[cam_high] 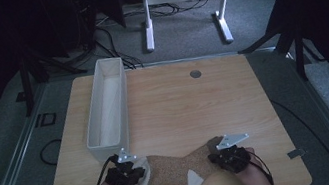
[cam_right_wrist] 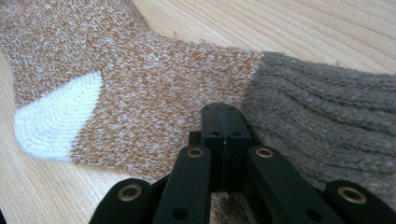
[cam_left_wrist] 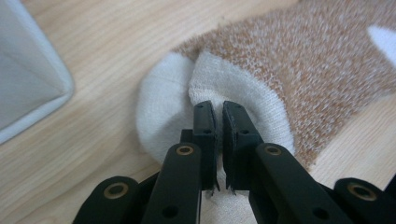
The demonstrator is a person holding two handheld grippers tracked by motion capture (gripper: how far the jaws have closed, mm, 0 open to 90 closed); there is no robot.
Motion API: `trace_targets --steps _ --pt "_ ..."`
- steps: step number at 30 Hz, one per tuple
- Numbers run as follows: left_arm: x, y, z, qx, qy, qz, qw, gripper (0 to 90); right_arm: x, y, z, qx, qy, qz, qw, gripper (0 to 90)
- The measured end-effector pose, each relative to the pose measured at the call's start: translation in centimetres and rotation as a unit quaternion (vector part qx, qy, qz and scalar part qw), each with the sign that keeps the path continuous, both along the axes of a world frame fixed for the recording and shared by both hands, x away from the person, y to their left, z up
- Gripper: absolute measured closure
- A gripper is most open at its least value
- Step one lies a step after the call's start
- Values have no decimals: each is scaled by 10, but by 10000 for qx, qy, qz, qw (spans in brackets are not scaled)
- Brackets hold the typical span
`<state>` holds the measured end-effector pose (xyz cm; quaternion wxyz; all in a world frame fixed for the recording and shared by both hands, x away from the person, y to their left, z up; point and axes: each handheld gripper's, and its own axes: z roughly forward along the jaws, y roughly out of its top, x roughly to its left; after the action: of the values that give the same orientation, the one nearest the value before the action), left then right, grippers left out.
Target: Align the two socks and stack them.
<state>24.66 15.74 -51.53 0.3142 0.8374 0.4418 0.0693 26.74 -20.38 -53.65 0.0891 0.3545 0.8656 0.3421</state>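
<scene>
At the near edge of the counter [cam_high: 173, 96], high view: a brown sock [cam_high: 178, 169] lies flat across the front, toe end w/ white tip to the left, grey cuff to the right. Left tool [cam_high: 135, 171] sits on the toe end, right tool [cam_high: 219, 157] on the cuff end, 1 hand behind each. A long white bin [cam_high: 106, 107] stands upright at the left, its near end just beside the left tool. It looks bare inside, though the light is dim. Judgement: sock is gripped at both ends but not lifted, folded or binned yet, so work is early, approx the pick-up stage.

Left gripper view: left tool [cam_left_wrist: 217, 109] has its jaws pressed nearly together, pinching the white toe [cam_left_wrist: 163, 107] fabric; a raised fold of the white knit stands right at the tips. 2 white toe layers show, 1 beside the other, so this may be a pair stacked; can't tell for sure. Bin corner [cam_left_wrist: 28, 84] is near, at the left edge.

Right gripper view: right tool [cam_right_wrist: 226, 114] is pressed fully together, w/ fabric under it where brown knit meets the grey ribbed cuff [cam_right_wrist: 327, 116]. White heel patch [cam_right_wrist: 60, 116] lies flat on the wood, well apart from the tips. Sock is flat here, no lift seen.

Left to do, as I judge it: raise or fold the sock, then prob. move it to the bin.
</scene>
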Motion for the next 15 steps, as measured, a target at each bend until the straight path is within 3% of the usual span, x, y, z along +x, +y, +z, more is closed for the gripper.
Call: trace_targets --steps 5,9,15 --pt "-1 8 17 -144 -215 164 9995 855 0 0 0 3 -3 6 10000 900" --pt "2 9 21 -2 -354 279 9990 857 0 0 0 -9 0 3 10000 900" --pt "8 10 12 119 -178 372 9991 857 0 -1 0 12 -5 19 10000 900"
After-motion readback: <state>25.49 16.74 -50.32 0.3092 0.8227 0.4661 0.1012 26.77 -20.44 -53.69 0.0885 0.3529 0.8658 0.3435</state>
